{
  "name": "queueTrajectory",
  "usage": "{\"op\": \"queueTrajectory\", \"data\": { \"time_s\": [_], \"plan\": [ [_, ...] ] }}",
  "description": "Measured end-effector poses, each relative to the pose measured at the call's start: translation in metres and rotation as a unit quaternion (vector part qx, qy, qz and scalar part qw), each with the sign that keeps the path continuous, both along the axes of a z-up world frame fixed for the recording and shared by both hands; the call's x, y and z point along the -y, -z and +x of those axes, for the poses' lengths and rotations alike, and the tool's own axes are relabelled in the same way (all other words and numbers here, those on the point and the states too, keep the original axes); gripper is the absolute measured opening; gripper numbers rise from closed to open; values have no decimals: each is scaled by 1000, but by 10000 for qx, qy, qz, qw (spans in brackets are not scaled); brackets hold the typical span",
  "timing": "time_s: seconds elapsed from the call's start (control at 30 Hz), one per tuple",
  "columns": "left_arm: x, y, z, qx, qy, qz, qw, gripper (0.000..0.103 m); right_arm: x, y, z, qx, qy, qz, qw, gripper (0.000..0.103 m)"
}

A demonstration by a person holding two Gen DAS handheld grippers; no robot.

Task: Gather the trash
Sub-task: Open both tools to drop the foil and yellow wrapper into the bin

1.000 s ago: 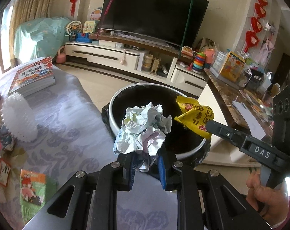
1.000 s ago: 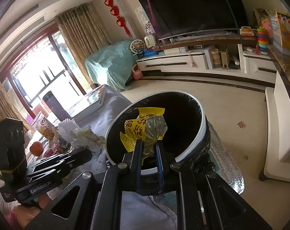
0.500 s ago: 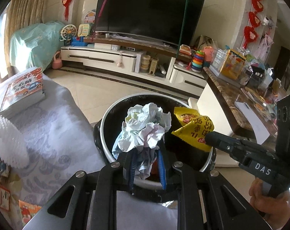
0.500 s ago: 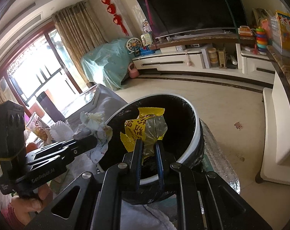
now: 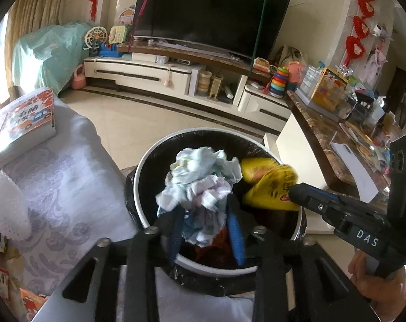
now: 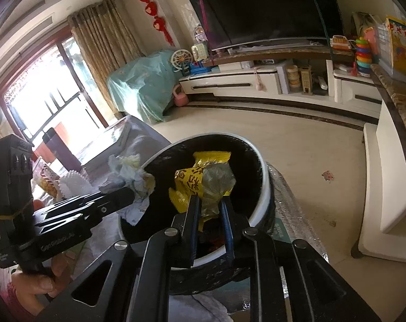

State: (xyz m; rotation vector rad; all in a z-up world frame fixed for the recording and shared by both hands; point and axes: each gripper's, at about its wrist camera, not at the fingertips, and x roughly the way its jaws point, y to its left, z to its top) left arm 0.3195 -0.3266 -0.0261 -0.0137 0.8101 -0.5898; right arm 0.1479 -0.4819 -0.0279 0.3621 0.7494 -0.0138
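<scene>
Both grippers sit over the bin, a round black-lined pail with a white rim, just past the near edge of the cloth-covered table.

Left gripper: jaws opening. The paper wad is between the blue pads, over the bin's mouth; I cannot tell whether the pads still press it. Right gripper: jaws opening too, with the yellow wrapper between them, also above the bin's mouth. In the left view the wrapper looks blurred, just right of the wad, not clearly touching it.

Around: inside the bin I see something red low down, otherwise dark liner. On the table to the left, a book at the far corner, a white spiky thing nearer, and snack packets at the near left edge. Nothing stands between either gripper and the bin.

Room: pale tiled floor, a long white TV unit at the far wall with a dark TV above, a marble-topped counter crowded with toys on the right, and curtains and a bright window far left.
</scene>
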Motion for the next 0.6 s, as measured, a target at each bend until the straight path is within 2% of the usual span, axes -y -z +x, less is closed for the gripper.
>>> {"op": "queueTrajectory", "data": {
  "time_s": [0.13,0.2,0.33,0.4,0.6],
  "plan": [
    [-5,-4,-2,20,-98,-17,9999,55,2,-2,-2,20,65,56,10000,35],
    [-9,-4,-6,7,-153,-37,9999,56,1,-5,-5,72,88,70,9999,47],
    [-25,-4,-18,-49,-324,-142,9994,60,-3,-8,-10,121,110,102,9998,59],
    [-38,-4,-28,-18,-429,-176,9989,63,-7,-10,-13,152,98,132,9997,80],
    [-83,1,-66,-28,-802,-293,9963,65,-34,-13,-21,141,-60,172,9997,84]
  ]
}}
